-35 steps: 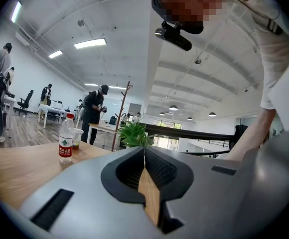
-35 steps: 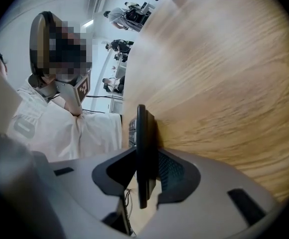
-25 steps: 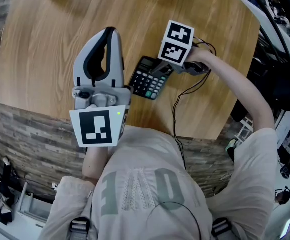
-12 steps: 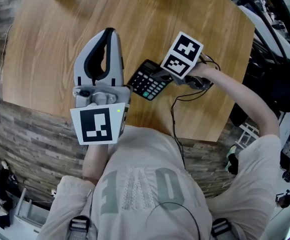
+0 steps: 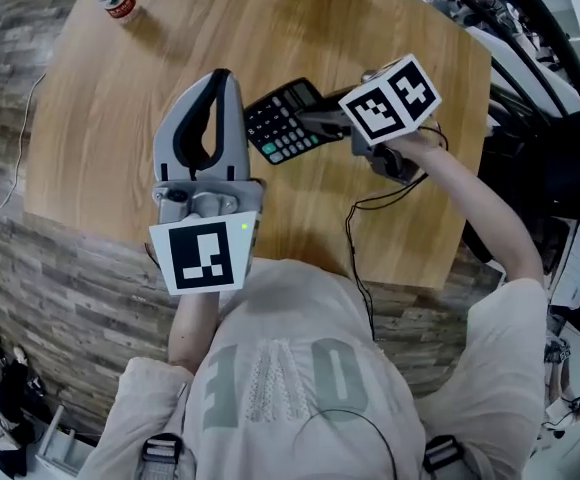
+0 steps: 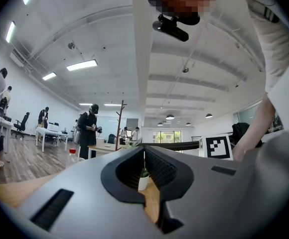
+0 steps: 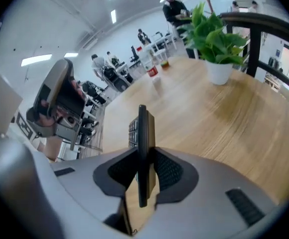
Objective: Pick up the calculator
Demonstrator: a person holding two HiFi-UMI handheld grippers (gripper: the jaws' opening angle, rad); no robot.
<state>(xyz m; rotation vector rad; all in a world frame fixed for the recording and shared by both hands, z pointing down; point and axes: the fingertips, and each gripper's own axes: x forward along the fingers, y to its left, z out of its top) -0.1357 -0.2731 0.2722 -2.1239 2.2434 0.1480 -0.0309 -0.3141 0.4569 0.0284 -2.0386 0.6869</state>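
Calculator (image 7: 142,128) edge-on, keys mostly hidden (right gripper (image 7: 143,169) fingers (image 7: 173,172) clamping)

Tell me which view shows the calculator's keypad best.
Head view: the calculator has its keys facing the camera. Right gripper view has it edge-on between the fingers, few keys visible. Left gripper view doesn't show it.
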